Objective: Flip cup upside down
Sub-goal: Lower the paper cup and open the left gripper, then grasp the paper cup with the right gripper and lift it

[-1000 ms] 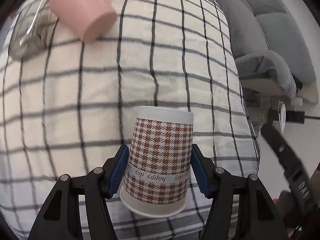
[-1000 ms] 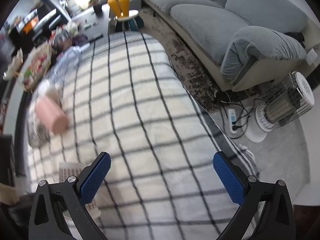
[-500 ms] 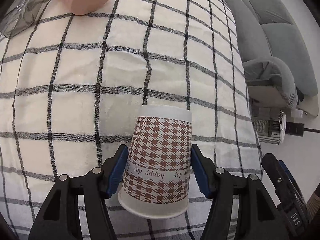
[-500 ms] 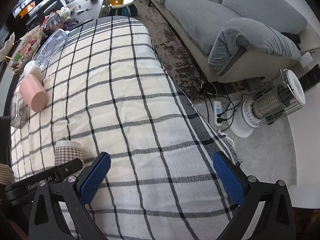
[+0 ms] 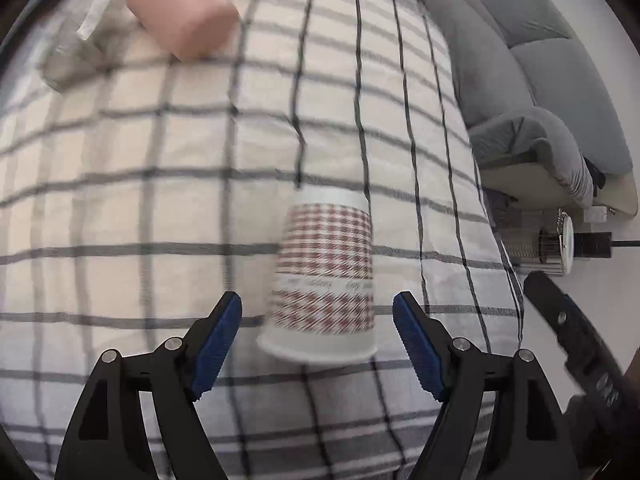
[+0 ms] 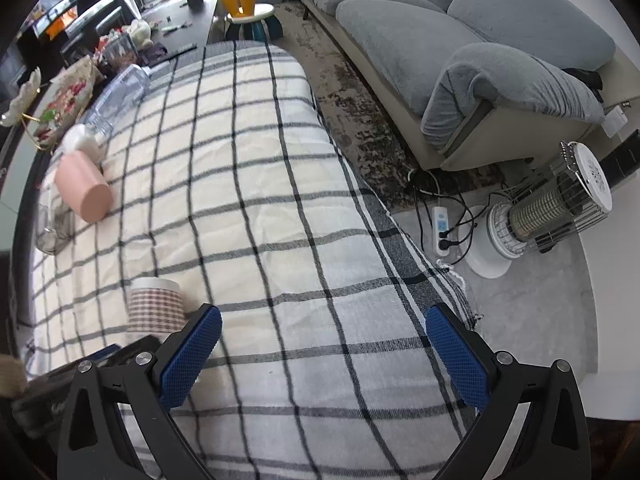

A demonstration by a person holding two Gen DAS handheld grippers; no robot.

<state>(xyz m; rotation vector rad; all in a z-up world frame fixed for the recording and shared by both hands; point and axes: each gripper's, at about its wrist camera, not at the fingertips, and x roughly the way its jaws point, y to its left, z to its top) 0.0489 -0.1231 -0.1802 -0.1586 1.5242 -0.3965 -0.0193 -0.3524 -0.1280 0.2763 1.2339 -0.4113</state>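
Note:
A paper cup [image 5: 324, 280] with a brown houndstooth pattern stands upside down on the checked cloth, wide rim down. It also shows in the right wrist view [image 6: 154, 304]. My left gripper [image 5: 318, 336] is open, its blue pads on either side of the cup and apart from it. My right gripper [image 6: 320, 354] is open and empty over the cloth, to the right of the cup. The left view is blurred by motion.
A pink cup [image 6: 84, 192] lies on its side at the far left beside a clear glass [image 6: 54, 224] and a plastic bottle [image 6: 120, 92]. The table's right edge [image 6: 404, 240] drops to the floor, where a heater [image 6: 548, 212], power strip and grey sofa [image 6: 460, 40] stand.
My left gripper has opened and let go of the cup, which now stands upside down on the cloth. The left gripper has drawn back a little. The right gripper stays open.

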